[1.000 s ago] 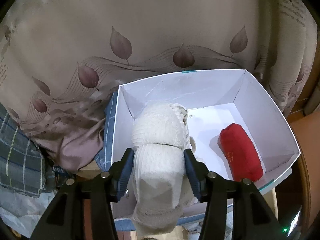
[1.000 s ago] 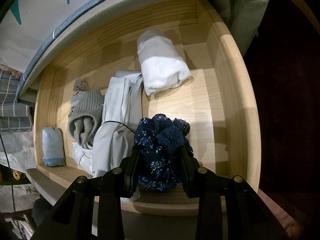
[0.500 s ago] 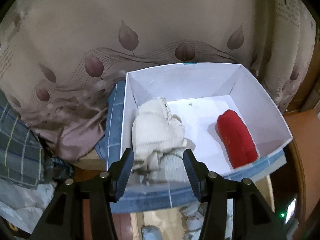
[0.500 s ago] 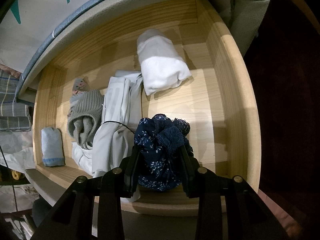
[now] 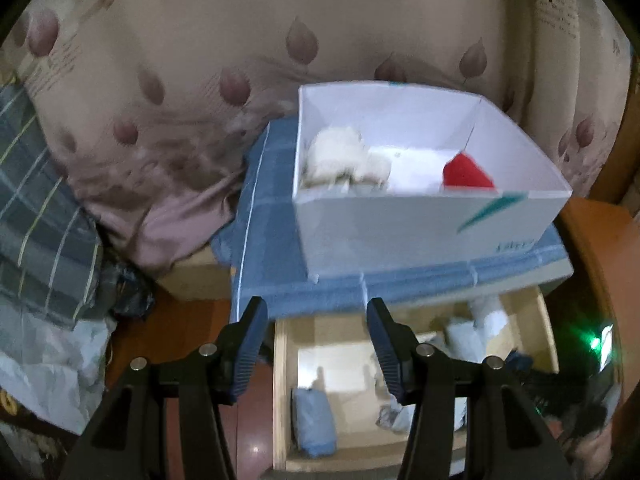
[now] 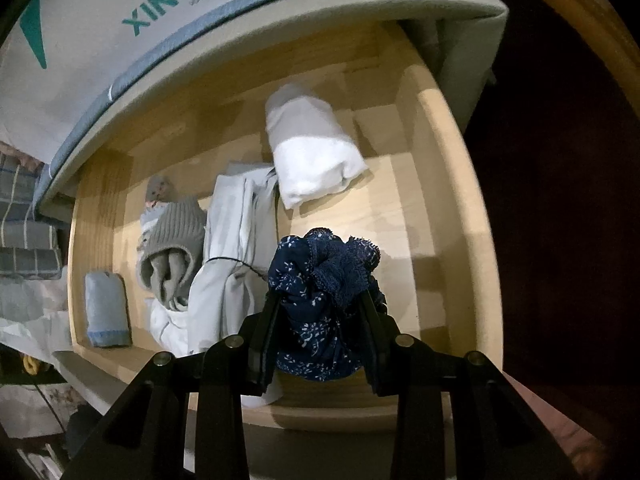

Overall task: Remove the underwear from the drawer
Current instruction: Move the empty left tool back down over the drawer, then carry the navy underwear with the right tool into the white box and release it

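My left gripper (image 5: 316,312) hangs open and empty in front of the white box (image 5: 420,224), above the wooden drawer (image 5: 280,392). Inside the box lie a cream-white bundle (image 5: 340,156) and a red roll (image 5: 466,174). My right gripper (image 6: 320,304) points down into the drawer (image 6: 452,208) and is shut on a dark blue floral, lace-edged underwear bundle (image 6: 324,280). In the drawer lie a white-and-grey roll (image 6: 312,156), a pale folded garment (image 6: 228,248), a grey knitted piece (image 6: 172,244) and a light blue roll (image 6: 106,308).
The box stands on a blue checked cloth (image 5: 276,216) over the cabinet top. A leaf-print curtain (image 5: 200,60) hangs behind it. Plaid fabric (image 5: 36,200) and a pale crumpled bag (image 5: 44,368) lie at the left. The drawer's right side wall (image 6: 476,264) is close to my right gripper.
My left gripper let go of the cream-white bundle, which now lies in the box, and drew back out over the drawer. The right gripper kept still with the blue underwear.
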`<state>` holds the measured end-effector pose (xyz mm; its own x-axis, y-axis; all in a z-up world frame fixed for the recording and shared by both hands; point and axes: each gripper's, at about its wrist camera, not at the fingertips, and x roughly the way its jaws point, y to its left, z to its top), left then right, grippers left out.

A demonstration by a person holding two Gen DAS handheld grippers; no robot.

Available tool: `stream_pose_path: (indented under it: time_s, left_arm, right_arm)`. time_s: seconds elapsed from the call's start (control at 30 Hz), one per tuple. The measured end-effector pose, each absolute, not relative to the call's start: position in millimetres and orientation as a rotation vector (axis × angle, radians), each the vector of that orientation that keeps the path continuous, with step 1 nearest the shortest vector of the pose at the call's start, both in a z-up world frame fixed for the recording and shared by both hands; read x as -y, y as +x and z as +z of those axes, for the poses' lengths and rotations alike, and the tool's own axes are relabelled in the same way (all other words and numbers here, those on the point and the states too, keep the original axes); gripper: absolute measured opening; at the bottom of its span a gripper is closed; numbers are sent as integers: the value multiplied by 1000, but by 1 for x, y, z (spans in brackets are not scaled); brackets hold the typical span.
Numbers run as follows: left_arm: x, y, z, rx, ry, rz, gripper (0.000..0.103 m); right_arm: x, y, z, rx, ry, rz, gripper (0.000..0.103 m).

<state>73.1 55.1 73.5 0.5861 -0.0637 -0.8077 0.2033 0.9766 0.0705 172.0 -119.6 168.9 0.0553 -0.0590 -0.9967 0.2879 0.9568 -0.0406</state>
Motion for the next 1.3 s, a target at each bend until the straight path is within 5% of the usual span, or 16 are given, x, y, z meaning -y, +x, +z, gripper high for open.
stream_pose_path:
  time_s: [0.57,1.3]
  left_arm:
    - [-57,21,-40,-1053,111,-5,53]
    - [-74,17,-47,-1014,10,54,53]
  right_arm:
    - [116,171,189,-1424,109,-291,32]
    - [102,193,242,-1292,72,-225,32]
